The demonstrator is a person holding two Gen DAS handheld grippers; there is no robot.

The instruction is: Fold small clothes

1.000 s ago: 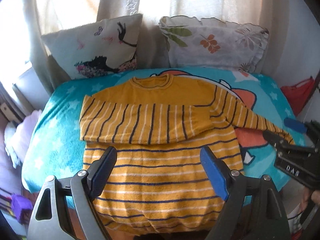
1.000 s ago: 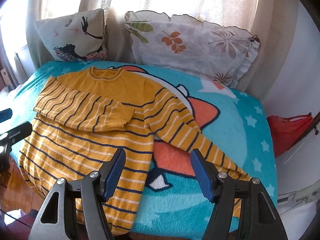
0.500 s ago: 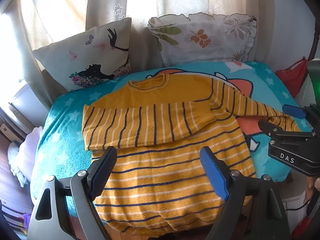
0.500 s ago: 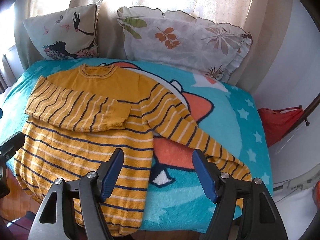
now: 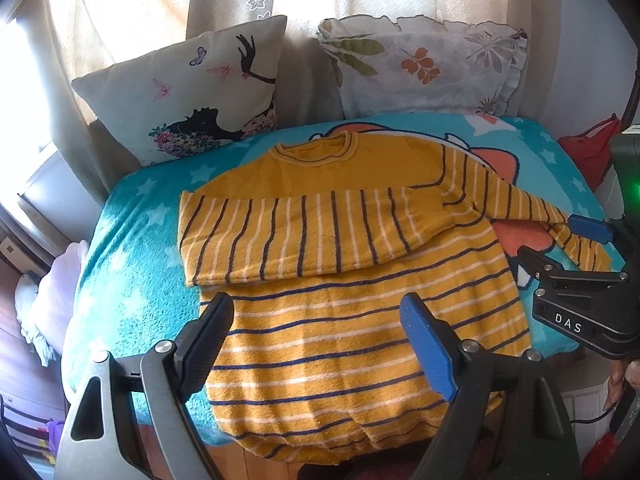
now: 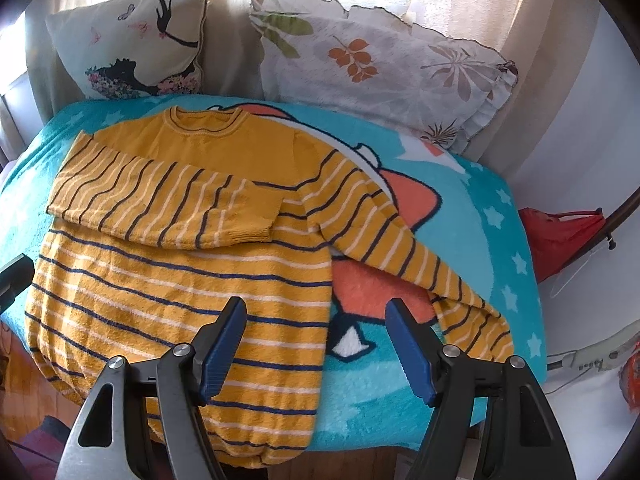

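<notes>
Teal blanket (image 5: 132,280): fleece with white stars and an orange cartoon figure, spread over the bed; its near edge hangs toward the wooden floor.
Sweater (image 5: 352,320): mustard yellow with navy and white stripes, lying flat on the blanket, collar toward the pillows, hem over the near edge of the bed.
Folded sleeve (image 5: 304,236): laid across the chest, cuff ending near the opposite armhole.
Free sleeve (image 6: 392,240): stretched out slantwise over the orange figure, cuff near the bed's near corner.
Pillows: a cream one with a dark silhouette print (image 5: 188,92) and a leaf-patterned one (image 5: 424,68), both leaning on the curtain behind the bed.
Left hand-held gripper (image 5: 316,344): tilted steeply down above the sweater's lower body, jaws spread wide, nothing between them, clear of the cloth.
Right hand-held gripper (image 6: 316,344): tilted steeply down above the sweater's side seam and the blanket, jaws opening, empty; the free sleeve's cuff lies just beyond its outer finger.
</notes>
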